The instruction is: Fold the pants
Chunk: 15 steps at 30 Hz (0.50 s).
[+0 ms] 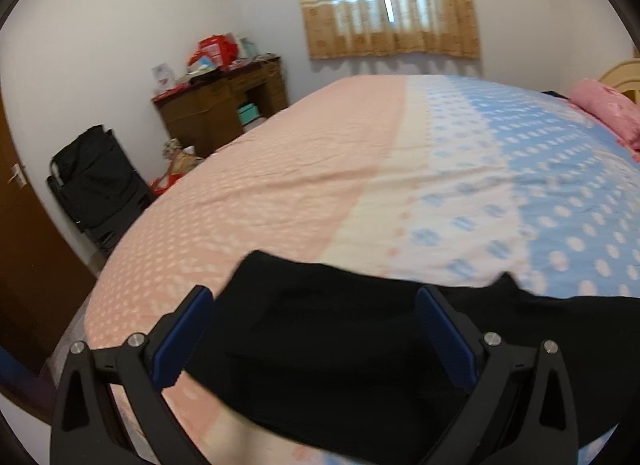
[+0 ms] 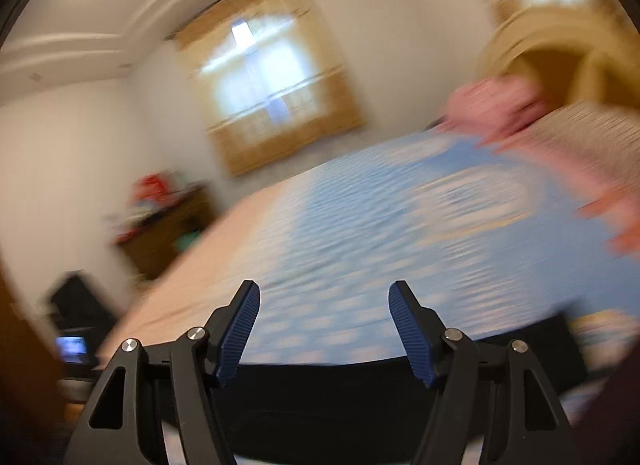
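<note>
— What is taking the most space in the room?

— The bed (image 1: 320,169). Its cover is lying flat, pink on the side toward the desk, blue with white spots on the side toward the headboard (image 1: 624,77), and a pale band is running between the two colours. Everything else I am placing from this bed.

— And around the bed?

— Behind its far edge, a window with a yellow curtain (image 1: 386,5) is letting light in. Beyond its pink corner a brown desk (image 1: 224,113) is standing against the wall, with red boxes piling on top. Nearer, off the same pink side, a black folding chair (image 1: 96,185) is leaning at the wall. A pink pillow (image 1: 604,109) is lying at the head end of the bed.

— Where are the pants?

— The black pants (image 1: 340,353) are lying on the near edge of the bed, spreading along it across the pink part and into the blue part.

— What are the grippers doing?

— The left gripper (image 1: 314,313) is hanging just over the pants with its blue pads spreading wide, gripping nothing. The right gripper (image 2: 324,305) is also standing wide apart and empty above the near edge; its view is very blurred, and the dark cloth is showing under it.
</note>
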{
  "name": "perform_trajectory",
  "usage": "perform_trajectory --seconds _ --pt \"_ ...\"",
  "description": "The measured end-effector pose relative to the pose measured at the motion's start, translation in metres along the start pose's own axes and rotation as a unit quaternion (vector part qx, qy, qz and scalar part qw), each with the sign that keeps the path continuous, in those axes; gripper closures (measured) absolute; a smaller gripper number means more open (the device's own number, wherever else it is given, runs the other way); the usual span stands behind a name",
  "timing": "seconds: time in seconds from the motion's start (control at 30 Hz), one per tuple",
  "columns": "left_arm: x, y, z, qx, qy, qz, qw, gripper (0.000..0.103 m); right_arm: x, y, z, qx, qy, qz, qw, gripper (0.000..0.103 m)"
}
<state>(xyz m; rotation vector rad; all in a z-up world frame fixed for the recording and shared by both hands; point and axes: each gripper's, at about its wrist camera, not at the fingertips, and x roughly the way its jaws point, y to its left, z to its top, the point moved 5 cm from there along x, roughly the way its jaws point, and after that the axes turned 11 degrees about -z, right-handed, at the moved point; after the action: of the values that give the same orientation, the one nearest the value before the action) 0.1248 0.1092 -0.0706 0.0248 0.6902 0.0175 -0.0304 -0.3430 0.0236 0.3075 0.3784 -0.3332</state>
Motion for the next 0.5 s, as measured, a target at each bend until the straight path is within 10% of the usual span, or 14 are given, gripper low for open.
perform_trajectory --seconds 0.17,0.5 --pt "-0.004 -0.034 -0.002 0.01 0.014 -0.028 0.9995 0.0 0.007 -0.135 -0.01 -0.03 0.057 -0.168 0.984 0.035" --pt "-0.026 -0.074 0.0 0.057 0.007 -0.01 0.9983 0.0 0.107 -0.223 -0.075 -0.007 0.199 -0.163 0.966 0.035"
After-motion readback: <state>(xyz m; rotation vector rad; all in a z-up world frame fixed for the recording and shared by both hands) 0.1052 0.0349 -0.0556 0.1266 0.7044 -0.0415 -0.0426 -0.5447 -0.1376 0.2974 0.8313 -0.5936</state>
